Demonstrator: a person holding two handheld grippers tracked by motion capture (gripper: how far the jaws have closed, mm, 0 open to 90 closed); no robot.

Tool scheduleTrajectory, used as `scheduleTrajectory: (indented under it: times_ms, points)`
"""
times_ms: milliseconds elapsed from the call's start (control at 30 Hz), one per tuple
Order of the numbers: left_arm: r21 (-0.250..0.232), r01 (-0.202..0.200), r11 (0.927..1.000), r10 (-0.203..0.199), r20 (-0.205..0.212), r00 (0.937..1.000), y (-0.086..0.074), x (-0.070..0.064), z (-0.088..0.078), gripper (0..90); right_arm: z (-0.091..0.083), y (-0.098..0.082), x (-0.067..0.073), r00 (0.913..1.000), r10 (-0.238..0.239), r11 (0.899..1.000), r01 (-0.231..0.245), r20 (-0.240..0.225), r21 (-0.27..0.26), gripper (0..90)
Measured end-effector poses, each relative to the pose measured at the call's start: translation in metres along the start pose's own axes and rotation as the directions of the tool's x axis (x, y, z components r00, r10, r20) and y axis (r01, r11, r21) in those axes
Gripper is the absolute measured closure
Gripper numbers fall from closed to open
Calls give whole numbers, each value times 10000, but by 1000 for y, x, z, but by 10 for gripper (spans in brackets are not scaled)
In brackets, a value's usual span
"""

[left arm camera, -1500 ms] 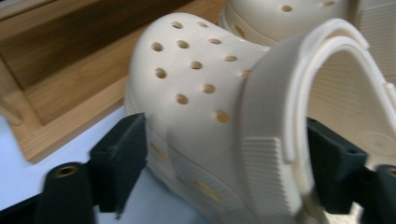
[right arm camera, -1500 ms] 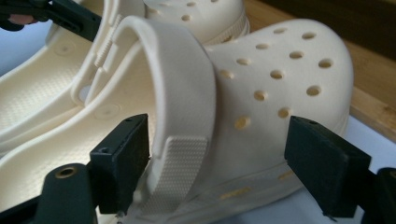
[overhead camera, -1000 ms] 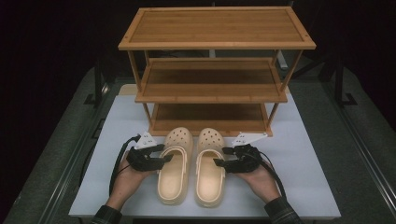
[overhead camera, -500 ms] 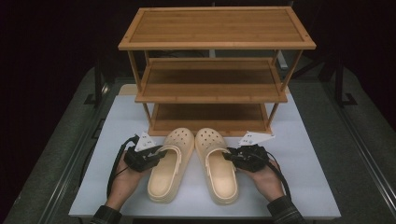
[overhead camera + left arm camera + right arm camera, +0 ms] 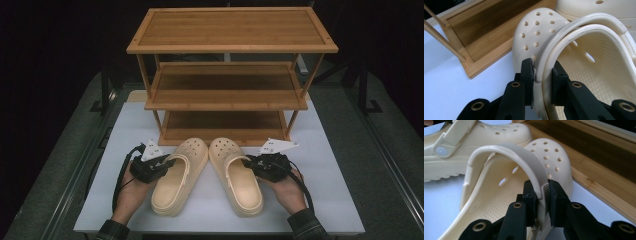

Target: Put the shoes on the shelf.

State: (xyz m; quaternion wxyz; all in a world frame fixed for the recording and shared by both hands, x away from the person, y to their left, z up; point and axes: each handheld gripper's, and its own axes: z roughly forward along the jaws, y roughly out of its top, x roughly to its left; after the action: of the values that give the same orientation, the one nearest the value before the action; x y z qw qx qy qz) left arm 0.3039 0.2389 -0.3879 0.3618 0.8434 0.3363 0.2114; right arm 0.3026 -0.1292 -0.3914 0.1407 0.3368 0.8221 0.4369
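Two cream foam clogs lie on the white tabletop [image 5: 325, 200] just in front of a three-tier bamboo shoe rack [image 5: 230, 50], toes toward its bottom shelf and heels splayed apart. Each clog is smooth and rounded, with round vent holes dotted over the bulbous toe, a ribbed footbed and a curved strap folded forward over the opening.

The left gripper [image 5: 167, 163] has just been closing its jaws, and they now pinch the outer side wall and strap of the left clog [image 5: 179, 175]. In the left gripper view the black pads press on either side of the pale rim [image 5: 541, 75], one outside, one inside the shoe.

The right gripper [image 5: 248, 162] has likewise just been closing. In the right gripper view its jaws, one faced with a ridged pad, clamp the outer wall and strap of the right clog [image 5: 541, 190], seen in the high view at [image 5: 235, 172].

The rack's slatted shelves are warm, grained wood on slim square posts.
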Motion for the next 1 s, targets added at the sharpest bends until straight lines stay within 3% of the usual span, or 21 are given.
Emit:
scheduleTrajectory:
  times_ms: [467,667,700,1000]
  points:
    - [-288,152,9995,-150,47,9999,12,1,-5,765,-15,6,-16,10000,66,9996,-64,67,-283,783]
    - [-424,192,9989,-191,21,9998,24,5,1,765,-18,9,-32,9998,190,9986,-184,117,-493,781]
    - [-459,221,9987,-221,8,9998,27,7,3,764,-18,12,-40,9993,292,9979,-279,219,-591,781]
    - [-676,214,9975,-229,-212,9995,48,15,22,764,-12,21,-62,9972,406,9970,-363,623,-689,781]
